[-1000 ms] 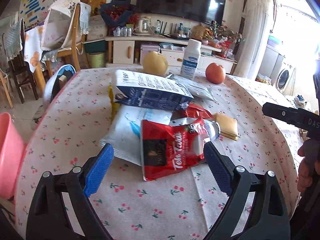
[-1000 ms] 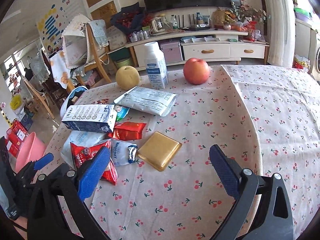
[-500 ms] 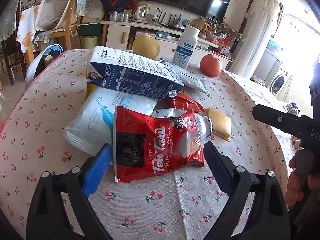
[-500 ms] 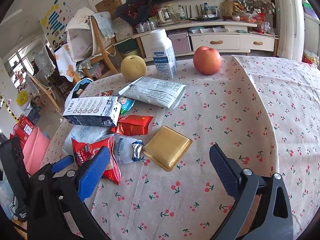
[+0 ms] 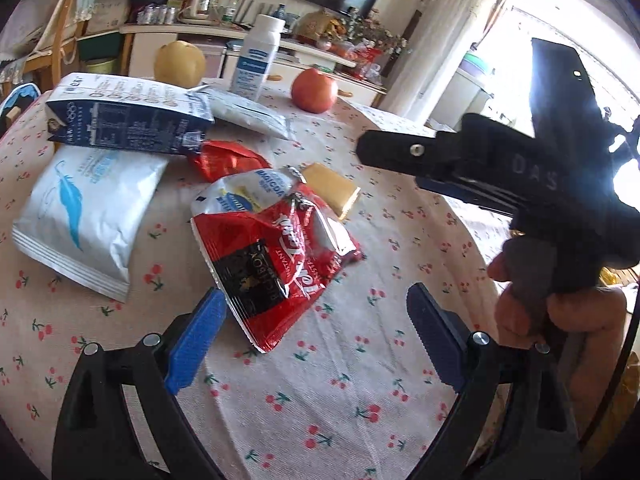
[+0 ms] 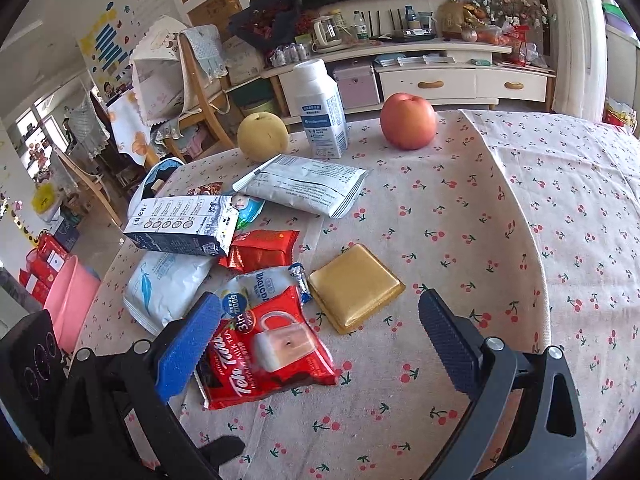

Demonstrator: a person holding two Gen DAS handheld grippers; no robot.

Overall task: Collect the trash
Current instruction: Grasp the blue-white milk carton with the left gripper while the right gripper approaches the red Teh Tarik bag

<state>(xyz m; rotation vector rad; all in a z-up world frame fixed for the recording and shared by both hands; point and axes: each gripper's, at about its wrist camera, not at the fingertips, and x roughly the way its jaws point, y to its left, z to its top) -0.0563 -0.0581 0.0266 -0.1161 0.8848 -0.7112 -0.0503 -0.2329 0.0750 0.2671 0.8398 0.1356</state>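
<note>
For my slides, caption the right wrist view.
Open right gripper hovering over a red milk tea packet among wrappers on a cherry-print tablecloth.

Black claw [image 5: 316, 336] frames, blue ridged pads [image 5: 196, 344], silver screws

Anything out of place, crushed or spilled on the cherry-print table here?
No spill shows. The blue-and-white drink carton lies tipped on its side across other wrappers, its end crumpled. The red Teh Tarik tea packet is torn open and creased. The apple, pear and upright white bottle look intact.
</note>
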